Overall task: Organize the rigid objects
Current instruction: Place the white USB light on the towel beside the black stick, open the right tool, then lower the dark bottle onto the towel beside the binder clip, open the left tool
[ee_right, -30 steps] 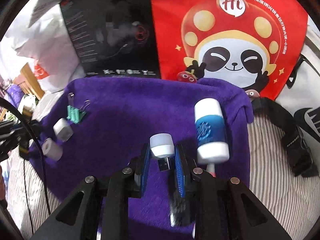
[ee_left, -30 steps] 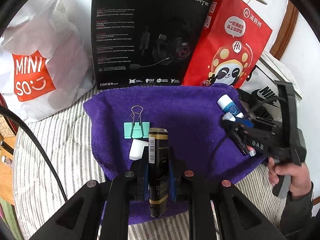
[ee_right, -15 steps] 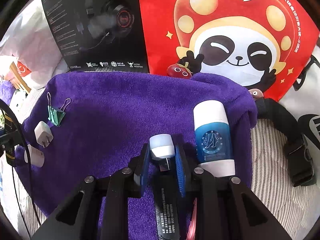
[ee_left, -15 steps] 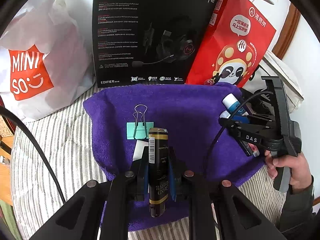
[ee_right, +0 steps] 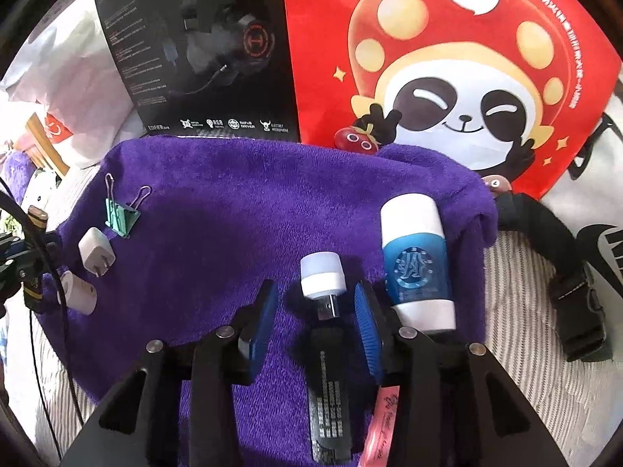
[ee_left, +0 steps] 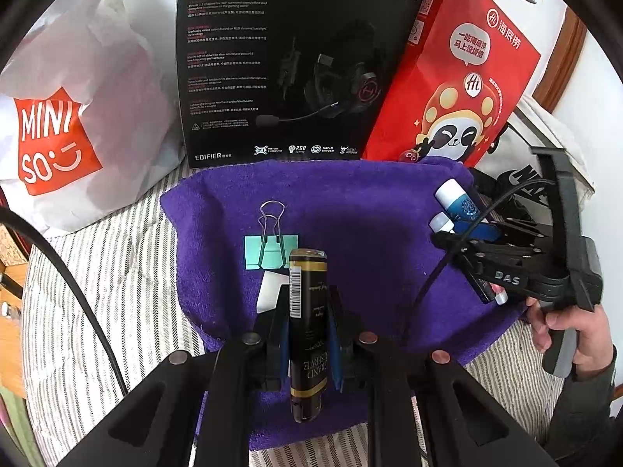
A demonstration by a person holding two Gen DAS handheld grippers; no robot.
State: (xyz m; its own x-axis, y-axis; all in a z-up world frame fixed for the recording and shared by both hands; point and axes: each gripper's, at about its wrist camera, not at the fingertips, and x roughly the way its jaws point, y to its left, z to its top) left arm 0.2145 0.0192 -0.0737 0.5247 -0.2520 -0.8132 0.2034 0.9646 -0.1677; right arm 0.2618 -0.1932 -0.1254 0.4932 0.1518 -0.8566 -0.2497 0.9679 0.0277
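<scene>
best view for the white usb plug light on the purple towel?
Right wrist view: the USB plug light lies centred between the right gripper's open fingers, which have just been opening, connector visible. Left wrist view shows only its white tip behind that gripper.

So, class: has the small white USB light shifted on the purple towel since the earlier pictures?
No. The USB light lies beside the blue-and-white tube as before; only the right gripper jaws have just been opening off it.

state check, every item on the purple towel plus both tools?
left tool: shut on black-and-gold tube
right tool: open, jaws just widened, clear of USB light
USB light: lying flat, released
blue-and-white tube: lying flat
green binder clip: handles up
white plug: lying, prongs exposed
</scene>
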